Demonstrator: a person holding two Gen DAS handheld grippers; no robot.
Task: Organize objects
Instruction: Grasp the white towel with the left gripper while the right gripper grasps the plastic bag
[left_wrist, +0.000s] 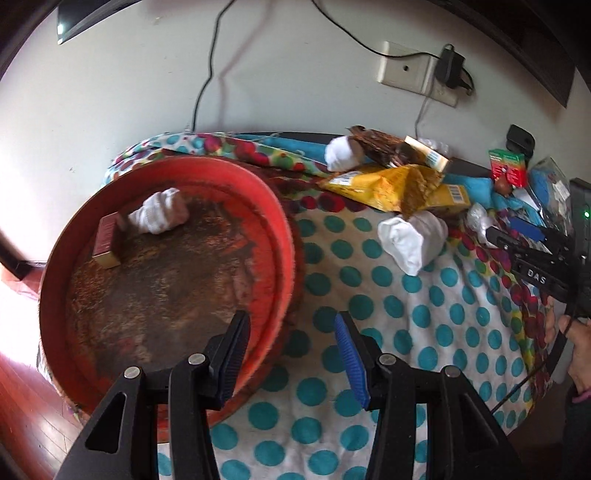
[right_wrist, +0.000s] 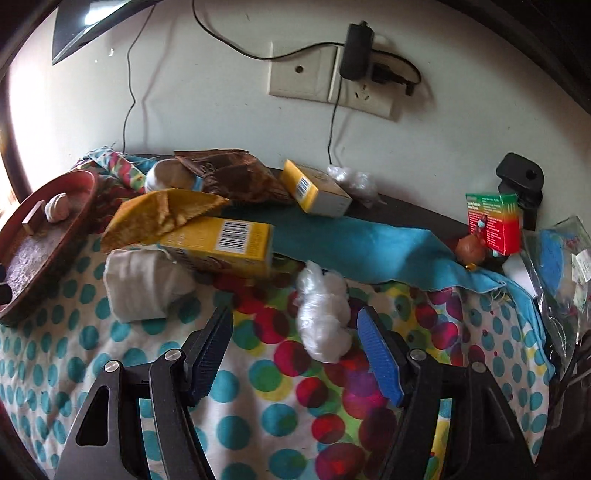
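- Left tongs (left_wrist: 291, 354) spread wide, holding nothing, low in the left wrist frame, one finger over the rim of the red tray (left_wrist: 269, 206), the other over the dotted cloth (left_wrist: 424, 325).
- In the tray, upper left of that frame: a white sock roll (left_wrist: 159, 214) just beside a small brown box (left_wrist: 107, 242).
- Another sock roll (left_wrist: 410, 236) lies on the cloth at centre right, touching the yellow bag (left_wrist: 384, 184).
- Right tongs (right_wrist: 295, 354) also wide and empty, low in the right wrist frame.
- A crumpled plastic wad (right_wrist: 325, 314) sits between their fingers, nearer the blue one, not gripped.
- Yellow carton (right_wrist: 229, 240) at centre of that frame, second carton (right_wrist: 314, 192) behind it.
- Green-red box (right_wrist: 493, 221) stands upright at the right, a brown ball (right_wrist: 470, 249) just beside it.
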